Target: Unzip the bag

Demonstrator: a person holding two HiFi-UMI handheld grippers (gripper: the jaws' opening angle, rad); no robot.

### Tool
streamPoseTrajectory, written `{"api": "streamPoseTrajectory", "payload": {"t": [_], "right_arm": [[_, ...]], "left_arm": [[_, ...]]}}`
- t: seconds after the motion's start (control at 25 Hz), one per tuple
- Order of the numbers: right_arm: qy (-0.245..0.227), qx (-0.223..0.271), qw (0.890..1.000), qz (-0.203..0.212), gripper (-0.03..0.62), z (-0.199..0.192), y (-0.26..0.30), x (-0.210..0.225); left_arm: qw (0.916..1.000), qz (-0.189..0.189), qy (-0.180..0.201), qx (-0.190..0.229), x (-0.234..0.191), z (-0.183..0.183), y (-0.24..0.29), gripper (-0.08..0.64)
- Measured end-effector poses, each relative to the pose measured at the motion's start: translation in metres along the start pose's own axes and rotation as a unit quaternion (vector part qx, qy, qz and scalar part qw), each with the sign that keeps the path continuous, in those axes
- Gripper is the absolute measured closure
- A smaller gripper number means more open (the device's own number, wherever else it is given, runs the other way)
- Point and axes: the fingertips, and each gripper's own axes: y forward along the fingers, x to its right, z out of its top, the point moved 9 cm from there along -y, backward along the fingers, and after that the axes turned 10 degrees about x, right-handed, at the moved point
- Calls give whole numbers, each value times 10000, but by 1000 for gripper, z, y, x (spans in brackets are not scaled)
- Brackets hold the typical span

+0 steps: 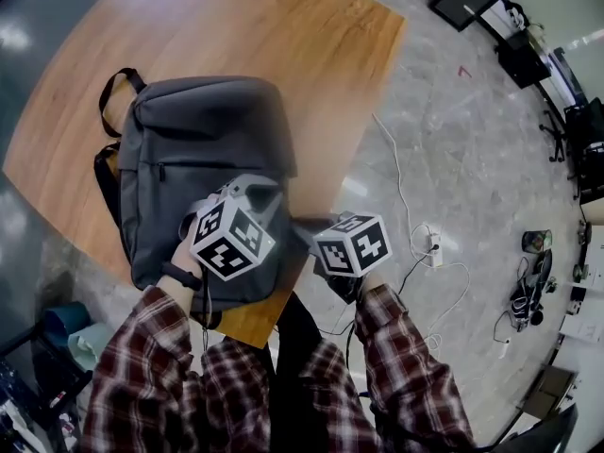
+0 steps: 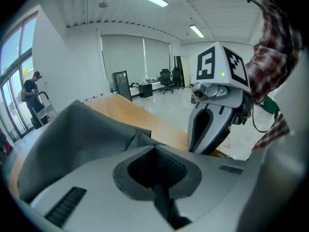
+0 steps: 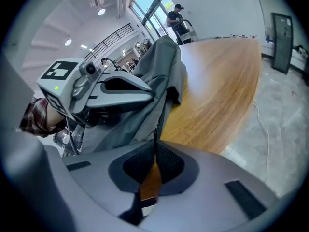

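A grey backpack [image 1: 203,149] lies flat on the wooden table [image 1: 283,45], its black straps at the far left. My left gripper [image 1: 262,196] rests on the bag's near right corner; in the left gripper view the left gripper [image 2: 155,148] is shut, pinching a fold of the grey fabric [image 2: 82,134]. My right gripper [image 1: 311,243] sits just right of it at the bag's near edge. In the right gripper view the right gripper [image 3: 155,144] is shut on a thin dark zipper pull [image 3: 156,129], with the bag [image 3: 154,76] raised beyond it.
The table's near edge lies right under the grippers, with grey floor beyond. A white power strip [image 1: 434,246] and loose cables lie on the floor to the right. A person [image 2: 30,93] stands far off by the windows.
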Motion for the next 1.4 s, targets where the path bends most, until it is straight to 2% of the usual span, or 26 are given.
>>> {"api": "streamPoseTrajectory", "payload": {"t": [0.2, 0.52, 0.68, 0.8, 0.88, 1.0, 1.08, 1.2, 1.28, 1.4], "right_arm": [[409, 150, 9990, -54, 572, -18, -11, -9], [802, 279, 9963, 87, 572, -50, -23, -31], [1013, 457, 9935, 238, 572, -74, -31, -53], [704, 408, 9965, 164, 572, -79, -30, -68], [477, 384, 9981, 117, 572, -80, -31, -69], [329, 514, 9981, -75, 572, -71, -39, -52], [99, 515, 9983, -235, 572, -63, -41, -40], [-54, 523, 9981, -318, 571, -48, -43, -21], [-182, 523, 9979, -330, 568, -35, -39, -11], [-413, 491, 9974, -330, 566, -9, -29, 5]], "left_arm": [[9997, -193, -106, -52, -9, -7, 10, 554], [9958, -441, -803, 0, -25, -10, 11, 554], [9948, -390, -937, 40, -28, -11, 12, 554], [9941, -340, -1028, 48, -31, -11, 14, 554], [9936, -139, -1115, 74, -35, -11, 15, 554], [9890, 554, -1365, 161, -52, -16, 8, 554], [9852, 1002, -1392, 48, -62, -24, -5, 554], [9790, 1410, -1460, -166, -66, -44, -30, 554], [9714, 1696, -1646, -212, -63, -58, -46, 554], [9539, 2224, -1999, -260, -54, -73, -67, 554]]}}
